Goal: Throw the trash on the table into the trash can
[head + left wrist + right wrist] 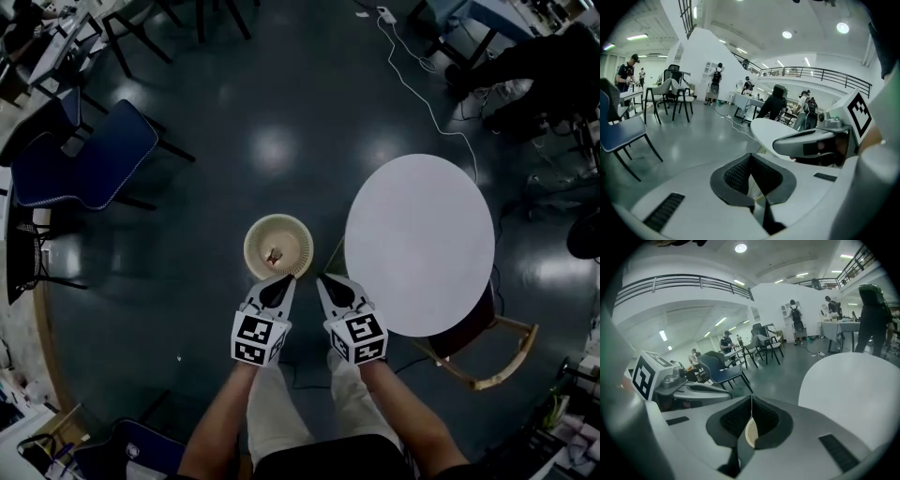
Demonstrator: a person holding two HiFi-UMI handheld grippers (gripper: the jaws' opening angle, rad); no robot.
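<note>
Trash can [277,246] just beyond left hand-held gripper [284,279], right hand-held gripper [325,280]; both jaws together, empty.

Head view looks down; gripper views share table [853,390].

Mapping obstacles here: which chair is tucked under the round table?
The wooden-framed chair at the white table's lower right edge; the blue chairs stand well clear, at left.

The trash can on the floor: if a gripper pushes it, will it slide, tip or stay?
Probably light: the trash can looks thin-walled and holds only a small scrap. It stands free on a smooth, glossy floor, so a low push would likely slide it. A high push might tip it.
</note>
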